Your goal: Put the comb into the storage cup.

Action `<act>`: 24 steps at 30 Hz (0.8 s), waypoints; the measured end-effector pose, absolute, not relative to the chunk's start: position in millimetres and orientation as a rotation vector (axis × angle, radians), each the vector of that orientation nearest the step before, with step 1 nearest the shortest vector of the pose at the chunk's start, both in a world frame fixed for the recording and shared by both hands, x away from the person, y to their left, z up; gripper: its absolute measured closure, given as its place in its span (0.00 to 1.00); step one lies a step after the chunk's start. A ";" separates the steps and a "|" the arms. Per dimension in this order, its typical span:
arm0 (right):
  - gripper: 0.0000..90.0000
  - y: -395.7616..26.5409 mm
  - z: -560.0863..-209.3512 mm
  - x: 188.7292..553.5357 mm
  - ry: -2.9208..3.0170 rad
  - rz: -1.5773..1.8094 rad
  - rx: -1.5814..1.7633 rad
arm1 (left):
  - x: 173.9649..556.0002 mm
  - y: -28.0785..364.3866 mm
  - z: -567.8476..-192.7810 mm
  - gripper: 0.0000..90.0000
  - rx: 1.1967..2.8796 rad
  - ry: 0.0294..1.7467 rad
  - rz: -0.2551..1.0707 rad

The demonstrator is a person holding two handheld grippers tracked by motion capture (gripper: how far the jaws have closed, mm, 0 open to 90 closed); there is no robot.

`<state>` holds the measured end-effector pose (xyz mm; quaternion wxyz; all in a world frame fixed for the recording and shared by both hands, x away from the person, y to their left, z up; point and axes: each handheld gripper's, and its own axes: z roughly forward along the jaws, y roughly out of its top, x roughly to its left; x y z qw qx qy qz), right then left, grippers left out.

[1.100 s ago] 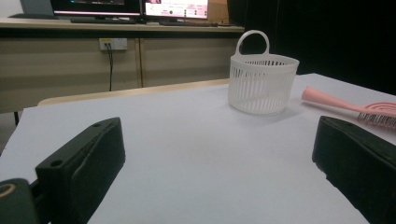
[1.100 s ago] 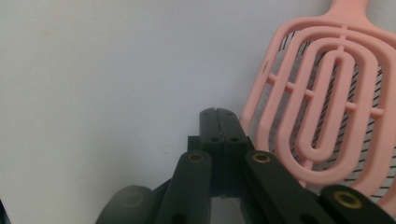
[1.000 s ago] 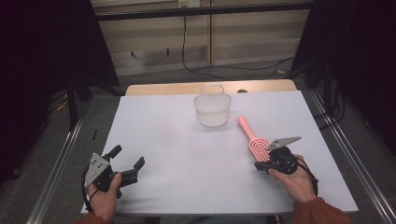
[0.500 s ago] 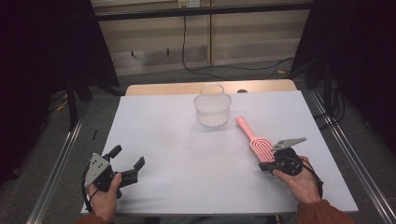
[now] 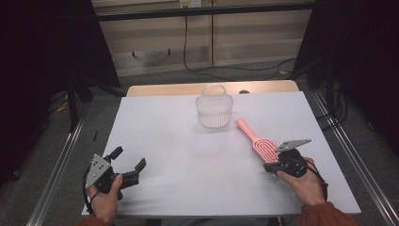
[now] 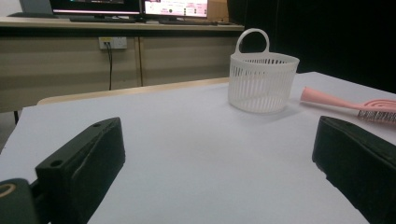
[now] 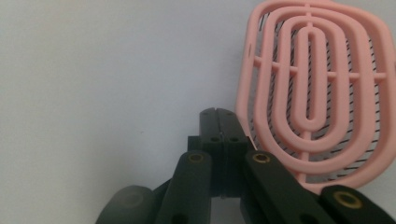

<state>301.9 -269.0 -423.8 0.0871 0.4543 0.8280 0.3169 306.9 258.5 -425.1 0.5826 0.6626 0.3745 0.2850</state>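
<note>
Now we see our right claw (image 7: 218, 114) clenched with nothing between its jaws, touching the near left edge of the pink brush (image 5: 257, 141) lying flat on the white tabletop (image 5: 188, 155). Our left claw (image 5: 128, 164) rests released, well apart.
</note>
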 end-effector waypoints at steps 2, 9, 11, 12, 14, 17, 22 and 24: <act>1.00 -269.2 -423.4 302.3 2.464 0.931 1.347 | 306.9 258.8 -425.1 0.03 1.550 0.872 0.670; 1.00 -269.3 -424.3 302.7 2.461 0.966 1.339 | 307.3 258.5 -425.6 0.03 1.555 0.878 0.665; 1.00 -269.3 -424.6 302.9 2.457 0.978 1.331 | 307.1 258.5 -425.4 0.03 1.551 0.878 0.666; 1.00 -269.3 -424.6 302.9 2.457 0.978 1.331 | 307.0 258.8 -425.2 0.03 1.551 0.877 0.669; 1.00 -269.9 -424.0 302.9 2.448 0.986 1.326 | 307.1 258.9 -425.3 0.03 1.549 0.878 0.667; 1.00 -271.2 -421.5 301.9 2.438 1.056 1.306 | 307.1 258.8 -425.4 0.03 1.548 0.877 0.664; 0.98 -269.6 -417.8 301.1 2.418 1.115 1.258 | 307.3 258.6 -425.3 0.03 1.549 0.877 0.665; 0.93 -269.6 -416.3 301.5 2.402 1.141 1.240 | 307.5 258.9 -425.5 0.03 1.552 0.876 0.658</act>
